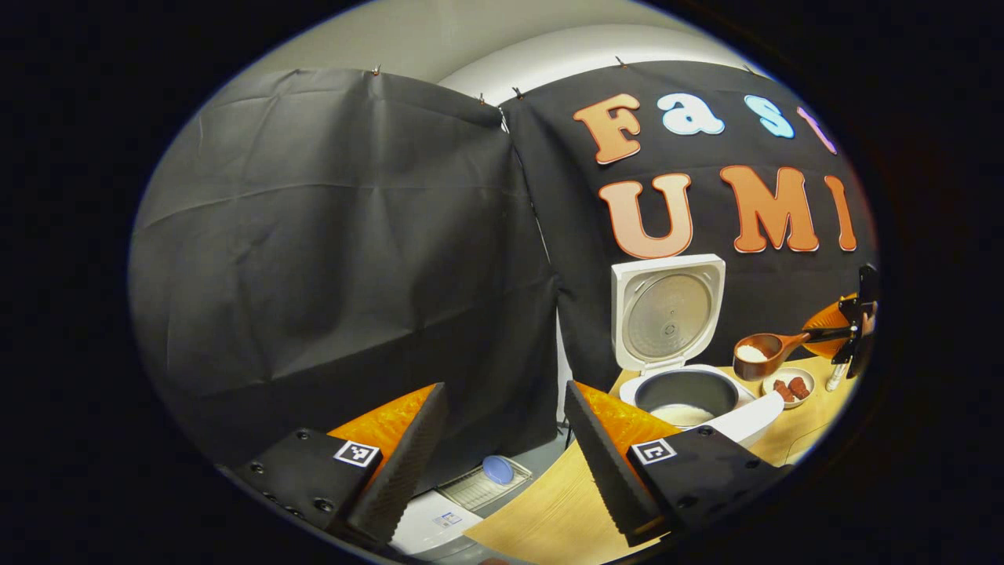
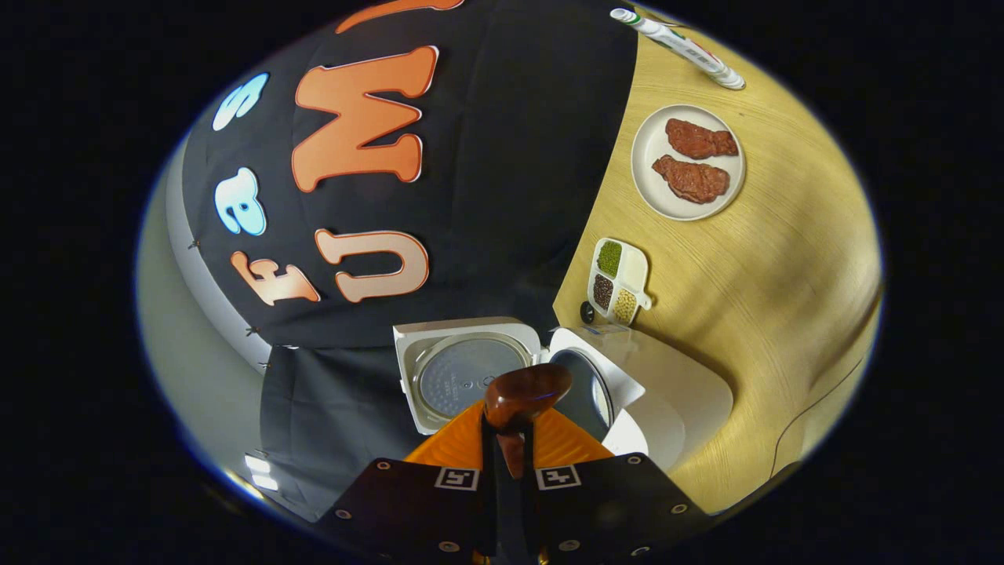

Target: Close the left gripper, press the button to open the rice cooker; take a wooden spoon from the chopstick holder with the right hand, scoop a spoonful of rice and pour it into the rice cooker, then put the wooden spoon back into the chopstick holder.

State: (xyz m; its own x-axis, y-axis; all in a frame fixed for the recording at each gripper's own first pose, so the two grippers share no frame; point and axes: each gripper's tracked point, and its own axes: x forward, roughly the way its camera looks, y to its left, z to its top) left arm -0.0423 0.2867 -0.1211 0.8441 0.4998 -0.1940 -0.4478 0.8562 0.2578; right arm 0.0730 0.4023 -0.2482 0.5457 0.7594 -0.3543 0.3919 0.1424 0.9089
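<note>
The white rice cooker (image 1: pixel 745 416) stands on the wooden table (image 1: pixel 549 510) with its lid (image 1: pixel 667 314) raised upright. Some white rice lies in its dark pot (image 1: pixel 684 408). A wooden spoon (image 1: pixel 759 351) carrying white rice hovers just right of the pot, above its rim. My right gripper (image 1: pixel 851 328) is shut on the spoon's handle. In the right gripper view the spoon (image 2: pixel 524 396) sticks out between my right gripper's (image 2: pixel 510 439) closed fingers, in front of the lid (image 2: pixel 467 375) and pot (image 2: pixel 587 392). My left gripper (image 1: pixel 503 392) is open and holds nothing, left of the cooker.
A plate of red meat pieces (image 2: pixel 689 161) and a divided dish of beans (image 2: pixel 620 280) sit on the table beyond the cooker, and a slim white bottle (image 2: pixel 678 45) lies farther off. Off the table's left edge is a rack with a blue disc (image 1: pixel 497 469).
</note>
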